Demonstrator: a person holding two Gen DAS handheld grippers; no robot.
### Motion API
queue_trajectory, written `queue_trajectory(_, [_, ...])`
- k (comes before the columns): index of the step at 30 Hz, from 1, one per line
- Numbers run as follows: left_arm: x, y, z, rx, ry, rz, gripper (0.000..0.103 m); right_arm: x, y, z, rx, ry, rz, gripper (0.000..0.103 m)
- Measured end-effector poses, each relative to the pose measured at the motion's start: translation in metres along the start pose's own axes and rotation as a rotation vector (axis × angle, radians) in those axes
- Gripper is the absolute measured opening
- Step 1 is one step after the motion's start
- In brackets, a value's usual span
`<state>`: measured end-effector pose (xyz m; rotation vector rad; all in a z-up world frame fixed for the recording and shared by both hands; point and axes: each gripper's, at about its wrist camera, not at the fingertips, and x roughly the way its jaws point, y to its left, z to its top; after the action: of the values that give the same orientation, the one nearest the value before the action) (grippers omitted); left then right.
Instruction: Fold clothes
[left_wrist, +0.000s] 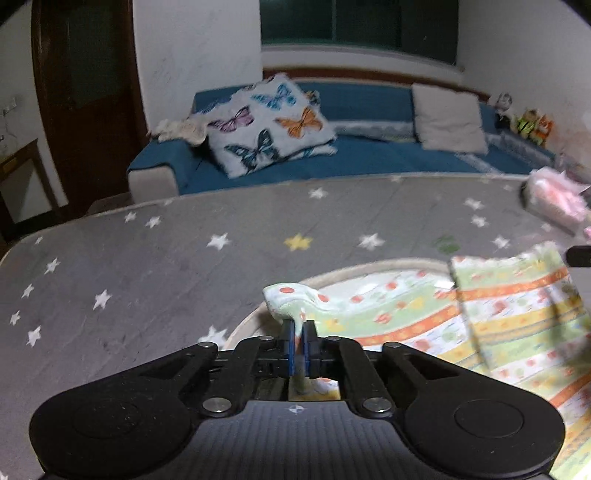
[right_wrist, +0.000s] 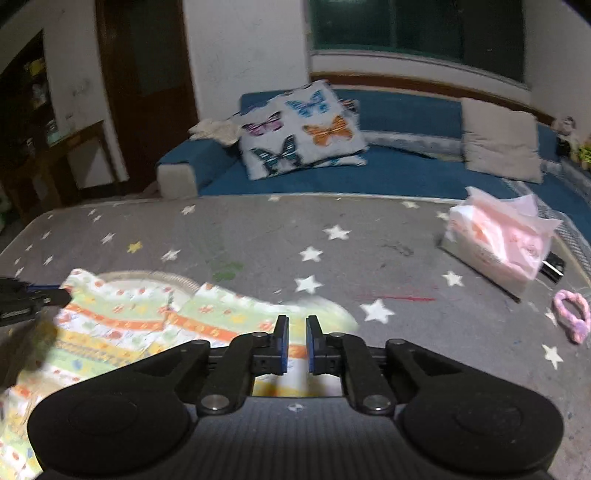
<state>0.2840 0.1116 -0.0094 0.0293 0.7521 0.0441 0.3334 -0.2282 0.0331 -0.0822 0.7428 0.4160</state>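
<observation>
Striped green, orange and yellow cloth: the garment (left_wrist: 424, 314), spread on the grey star-print surface (left_wrist: 147, 258), nearer the camera than the blue sofa (left_wrist: 369, 155) behind. From the left wrist view: left gripper (left_wrist: 299, 326) clamped tight on a raised corner of the garment, fabric pinched between the fingers (left_wrist: 287, 332) and bunched up just above them. Another raised corner toward the right, away from the sofa's butterfly cushion (left_wrist: 269, 125), with a dark tip just beside it, contact unclear.

From the right wrist view: right gripper (right_wrist: 296, 325) hovering over the garment's near edge, fingers (right_wrist: 282, 332) parted with a narrow gap, nothing visibly held between them. Pink tissue pack (right_wrist: 498, 243) and pink hair tie (right_wrist: 572, 317) off to the right, well apart from the garment.

Likely step: lifting one corner to start a fold. Next move probably calls for closing the right fingers on the matching edge, then carrying both corners across evenly, keeping the cloth from dragging or bunching
</observation>
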Motion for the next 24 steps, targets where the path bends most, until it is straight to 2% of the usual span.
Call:
queue_trajectory(1, [0.001,0.001,-0.001,0.0,0.007,0.007,0.008,-0.003,0.003,-0.003,-0.014,0.01,0.009,0.013])
queue_trajectory(4, [-0.004,-0.002,-0.006,0.0,0.012,0.002,0.01,-0.015,0.013,-0.016,-0.067,0.051,0.039,0.032])
queue_trajectory(6, [-0.012,-0.008,-0.009,0.013,0.007,-0.021,0.016,-0.025,0.021,-0.026,-0.103,0.077,0.064,0.033])
queue_trajectory(8, [-0.024,-0.018,-0.013,0.038,-0.004,-0.049,0.018,-0.035,0.031,-0.039,-0.129,0.103,0.091,0.041])
queue_trajectory(12, [-0.048,-0.046,-0.031,0.104,-0.003,-0.123,0.018,-0.055,0.052,-0.064,-0.186,0.139,0.143,0.044])
queue_trajectory(14, [-0.058,-0.061,-0.045,0.143,0.002,-0.156,0.018,-0.063,0.06,-0.076,-0.214,0.15,0.161,0.052])
queue_trajectory(17, [-0.073,-0.081,-0.067,0.183,0.004,-0.196,0.018,-0.075,0.075,-0.094,-0.269,0.158,0.174,0.053])
queue_trajectory(21, [-0.09,-0.094,-0.094,0.224,0.005,-0.213,0.018,-0.087,0.089,-0.116,-0.308,0.182,0.2,0.055])
queue_trajectory(24, [-0.101,-0.092,-0.109,0.218,0.003,-0.204,0.018,-0.094,0.097,-0.12,-0.336,0.157,0.192,0.055])
